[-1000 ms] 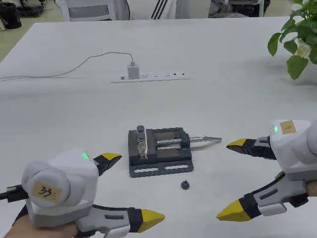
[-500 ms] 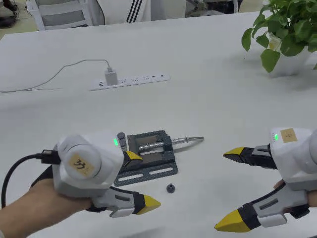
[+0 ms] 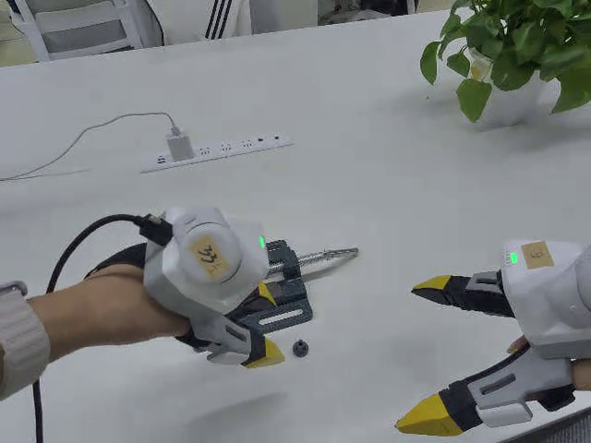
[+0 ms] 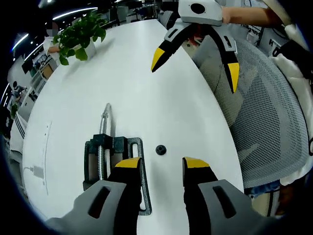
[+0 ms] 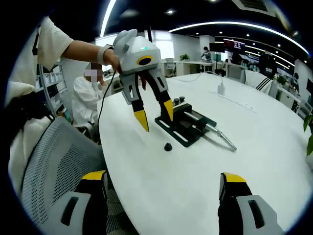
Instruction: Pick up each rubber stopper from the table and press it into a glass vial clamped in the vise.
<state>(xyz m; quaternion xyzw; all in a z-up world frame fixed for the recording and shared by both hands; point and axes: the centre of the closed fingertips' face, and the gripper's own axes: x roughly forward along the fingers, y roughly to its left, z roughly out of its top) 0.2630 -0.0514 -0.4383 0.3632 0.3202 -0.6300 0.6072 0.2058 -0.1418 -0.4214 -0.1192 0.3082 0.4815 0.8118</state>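
A small dark rubber stopper (image 3: 300, 348) lies on the white table just in front of the dark vise (image 3: 294, 297). My left gripper (image 3: 268, 323) hovers open over the vise's near left part, its yellow tips a little left of the stopper and covering the vial. In the left gripper view the stopper (image 4: 160, 149) sits just ahead, between the open fingertips (image 4: 128, 163), with the vise (image 4: 105, 156) to their left. My right gripper (image 3: 427, 353) is wide open and holds nothing, well to the right. In the right gripper view, dark-topped vials (image 5: 176, 102) stand in the vise (image 5: 183, 125).
A white power strip (image 3: 217, 149) with a charger and cable lies at the back left. A potted plant (image 3: 508, 46) stands at the back right. The vise's screw handle (image 3: 325, 255) points right. A mesh chair (image 4: 264, 107) stands at the table's near edge.
My left gripper has moved right and forward, over the vise and close to the stopper, staying open. The right gripper has held its place. The head camera has shifted.
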